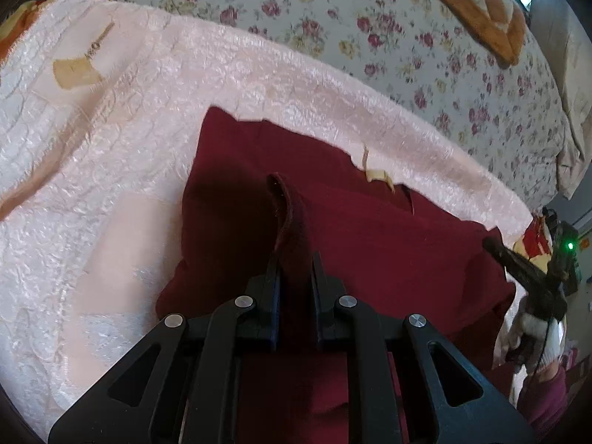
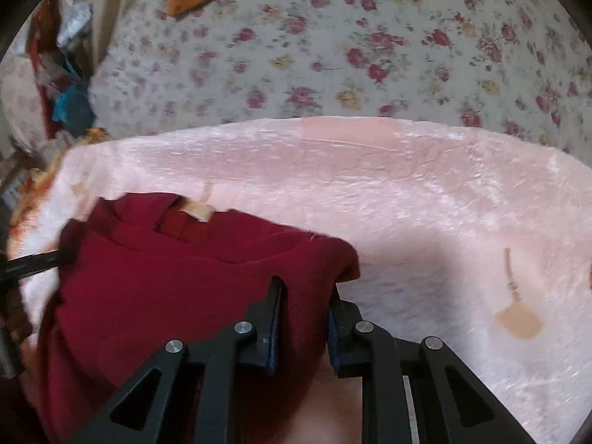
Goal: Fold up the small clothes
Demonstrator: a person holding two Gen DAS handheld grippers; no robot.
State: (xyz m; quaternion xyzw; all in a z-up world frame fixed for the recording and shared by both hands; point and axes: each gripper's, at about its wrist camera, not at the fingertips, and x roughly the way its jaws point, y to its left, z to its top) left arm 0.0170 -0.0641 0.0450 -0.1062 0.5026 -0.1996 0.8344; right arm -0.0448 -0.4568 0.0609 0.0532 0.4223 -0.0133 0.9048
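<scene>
Garment (image 1: pixel 370 229), dark red, lies on the pink blanket (image 1: pixel 148 118) near its front edge, partly folded. Your left gripper (image 1: pixel 294 270) pinches a raised ridge of it; your right gripper (image 2: pixel 307 296) clamps its right edge, though blur softens that view. Next, probably carry both held edges across together and lay them flat.

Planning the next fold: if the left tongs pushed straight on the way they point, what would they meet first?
Probably more of the dark red garment that the left tongs already pinch, with the pink blanket beyond it; depth is unclear.
</scene>
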